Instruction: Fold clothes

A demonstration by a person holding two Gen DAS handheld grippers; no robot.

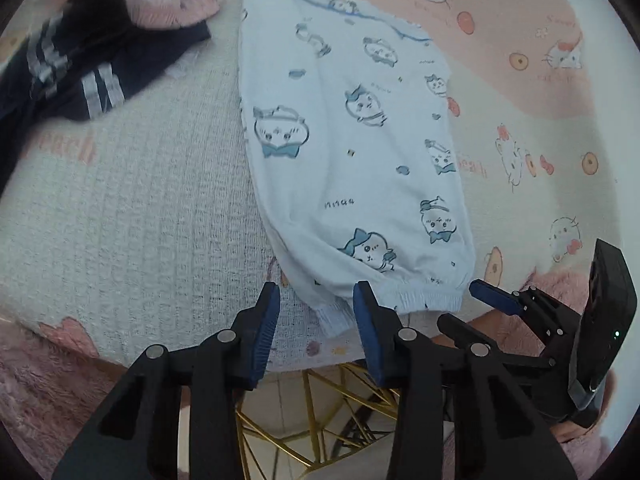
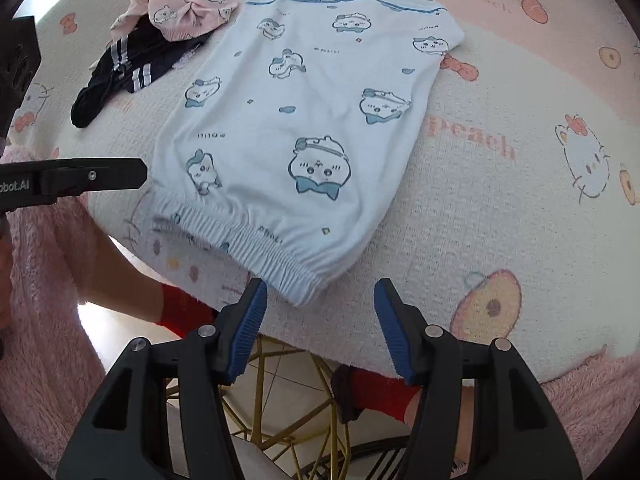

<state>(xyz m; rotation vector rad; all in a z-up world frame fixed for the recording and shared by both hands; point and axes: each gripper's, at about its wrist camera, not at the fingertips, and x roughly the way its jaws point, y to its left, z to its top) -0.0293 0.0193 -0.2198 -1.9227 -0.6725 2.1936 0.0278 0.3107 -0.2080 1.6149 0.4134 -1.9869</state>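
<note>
A light blue garment point(image 1: 352, 128) printed with cartoon animals lies flat on the table, its elastic waistband point(image 1: 416, 300) at the near edge. My left gripper point(image 1: 317, 300) is open at the band's left corner, which reaches in between the blue pads without being pinched. In the right wrist view the same garment point(image 2: 304, 112) spreads away from me. Its waistband point(image 2: 256, 240) ends just in front of my open right gripper point(image 2: 322, 292). One finger point(image 2: 100, 176) of the left gripper shows at the left, and a right gripper fingertip point(image 1: 494, 299) sits by the band's other end.
A dark navy garment with white stripes point(image 2: 116, 76) and a crumpled pink garment point(image 2: 188, 8) lie at the far left. The cartoon-print table cover point(image 2: 500, 200) ends at the near table edge, with gold wire legs point(image 2: 296, 408) below. Pink fuzzy sleeves point(image 2: 44, 264) flank the grippers.
</note>
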